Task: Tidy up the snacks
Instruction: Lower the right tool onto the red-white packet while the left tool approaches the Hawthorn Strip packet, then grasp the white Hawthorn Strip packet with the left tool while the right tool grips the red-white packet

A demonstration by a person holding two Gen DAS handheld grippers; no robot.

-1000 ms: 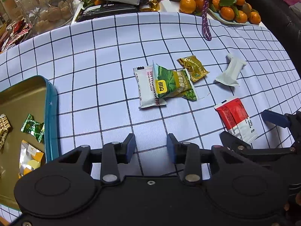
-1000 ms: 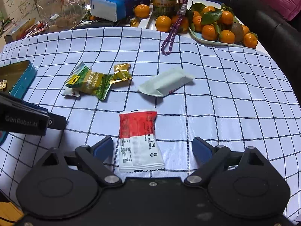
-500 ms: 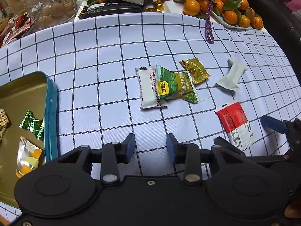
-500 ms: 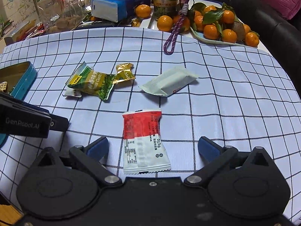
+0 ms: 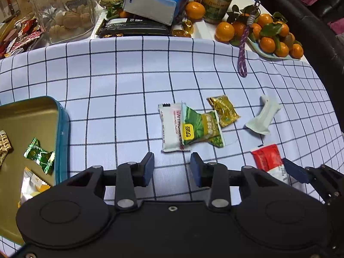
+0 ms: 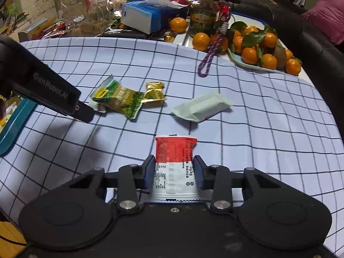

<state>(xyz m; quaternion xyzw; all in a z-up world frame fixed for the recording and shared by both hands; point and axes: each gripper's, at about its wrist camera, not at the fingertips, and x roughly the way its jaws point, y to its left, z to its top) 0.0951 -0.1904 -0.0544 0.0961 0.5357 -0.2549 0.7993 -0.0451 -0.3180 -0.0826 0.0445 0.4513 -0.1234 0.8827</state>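
Red-white packet (image 6: 175, 167) pinched in right tongs (image 6: 174, 173) — left tongs (image 5: 172, 168) narrowly parted, empty, its view alone shows tin's (image 5: 62, 133) candies

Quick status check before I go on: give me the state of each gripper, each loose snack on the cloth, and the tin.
Right gripper: shut on red-and-white packet.
Left gripper: open, holds nothing.
Green packet: flat on cloth, overlapping white bar.
White bar: flat, partly under green packet.
Gold candy: wrapped, touching green packet.
Pale wrapper: sealed, lying alone.
Tin: open, candies inside.
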